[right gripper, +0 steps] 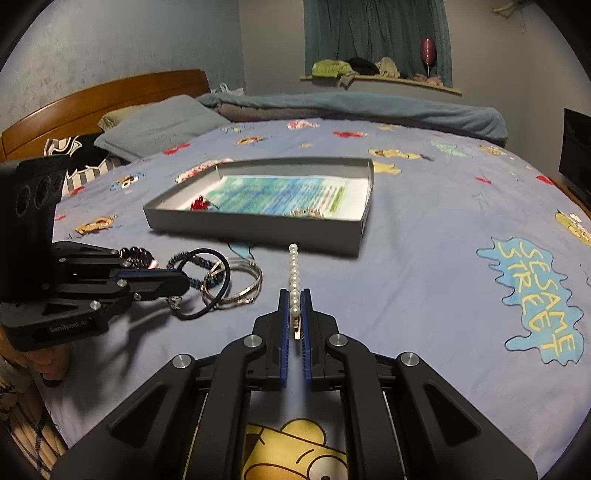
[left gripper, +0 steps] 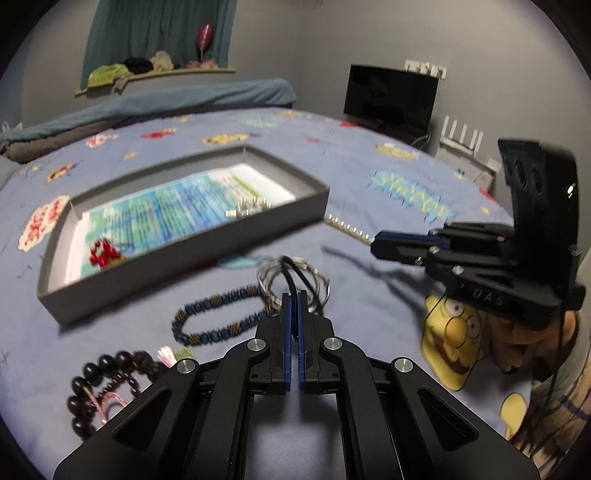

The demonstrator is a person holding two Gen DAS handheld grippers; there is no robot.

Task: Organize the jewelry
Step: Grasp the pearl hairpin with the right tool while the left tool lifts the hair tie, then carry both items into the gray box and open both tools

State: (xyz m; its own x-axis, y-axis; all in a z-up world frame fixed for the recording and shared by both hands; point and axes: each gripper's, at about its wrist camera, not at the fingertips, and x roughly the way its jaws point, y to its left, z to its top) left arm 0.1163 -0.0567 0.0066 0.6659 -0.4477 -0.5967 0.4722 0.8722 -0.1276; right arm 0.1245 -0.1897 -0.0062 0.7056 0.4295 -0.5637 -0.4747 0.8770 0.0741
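Fingers of the right gripper (right gripper: 294, 312) were closed on the pearl strand (right gripper: 293, 273), near the grey box (right gripper: 258, 230); limp and slippery, best pinched by its clasp end. Left fingers (left gripper: 286, 306) were clamped on a black hair tie (left gripper: 291, 280).

You are in a home bedroom. A bed (right gripper: 406, 229) with a Sesame Street cartoon sheet fills your view, backed by a wooden headboard (right gripper: 110, 96), a grey-blue pillow (right gripper: 159, 129) and a rumpled blanket (right gripper: 351, 107). Teal curtains (right gripper: 373, 33) hang over a shelf (right gripper: 384, 79) of clothes; a dark TV screen (left gripper: 389, 98) stands against the wall.
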